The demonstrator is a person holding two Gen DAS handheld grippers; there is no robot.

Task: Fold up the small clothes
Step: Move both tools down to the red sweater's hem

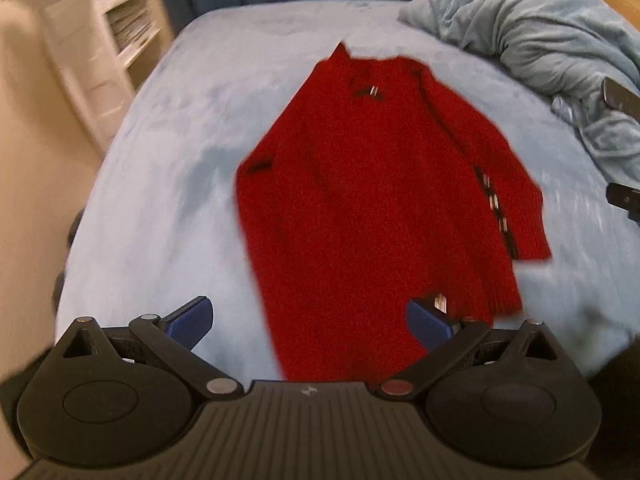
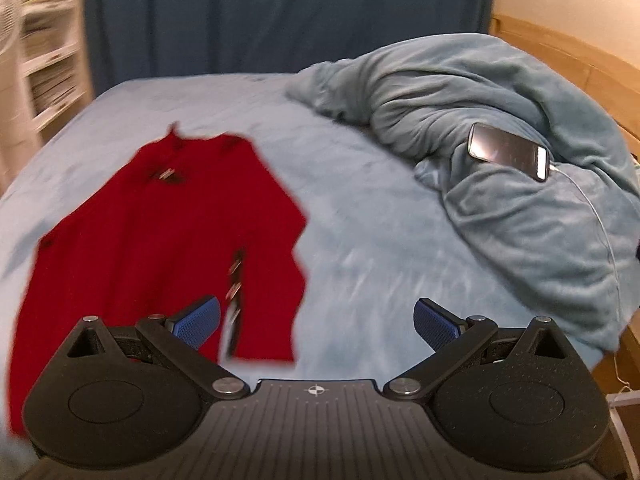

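I see the red knit cardigan (image 1: 360,208) lying flat on the light blue bed (image 1: 168,152). My left hand-held gripper (image 1: 308,320) and right hand-held gripper (image 2: 316,320) both hover released, holding nothing.

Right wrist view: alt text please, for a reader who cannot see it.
A red sweater lies flat on a light blue bed, left of the open, empty right gripper. A phone with a cable rests on a rumpled blanket at right.
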